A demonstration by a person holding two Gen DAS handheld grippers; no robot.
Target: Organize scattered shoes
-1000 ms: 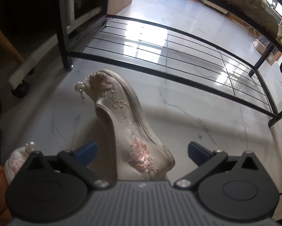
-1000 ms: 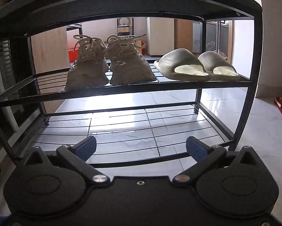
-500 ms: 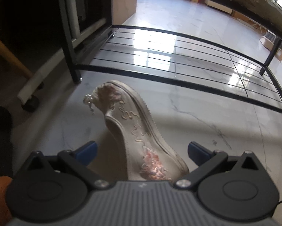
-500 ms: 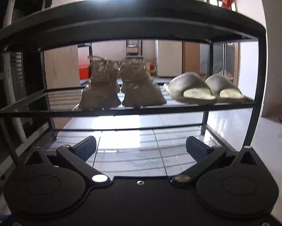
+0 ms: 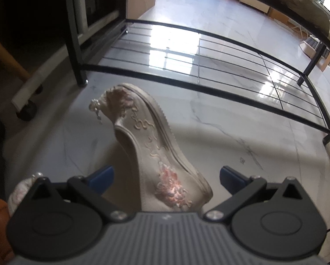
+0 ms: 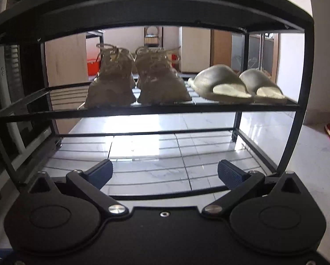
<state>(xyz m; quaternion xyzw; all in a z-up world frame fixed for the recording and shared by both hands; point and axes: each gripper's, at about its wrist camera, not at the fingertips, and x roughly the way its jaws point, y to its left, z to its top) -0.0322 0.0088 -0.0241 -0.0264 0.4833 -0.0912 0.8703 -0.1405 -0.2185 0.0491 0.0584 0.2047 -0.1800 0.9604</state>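
Left gripper (image 5: 166, 177): jaws apart, gripping nothing.
Embroidered shoe (image 5: 151, 145): on its side on the marble floor (image 5: 242, 137), heel end between the jaws, toe toward the rack.
Second embroidered shoe (image 5: 21, 192): just left of the jaws, mostly hidden.
Shoe rack (image 5: 187, 86): beyond the shoe, bottom shelf bare.
Right gripper (image 6: 165, 173): jaws apart, facing the rack.
Sneakers (image 6: 138, 81): middle shelf, left.
Slippers (image 6: 237, 85): middle shelf, right.
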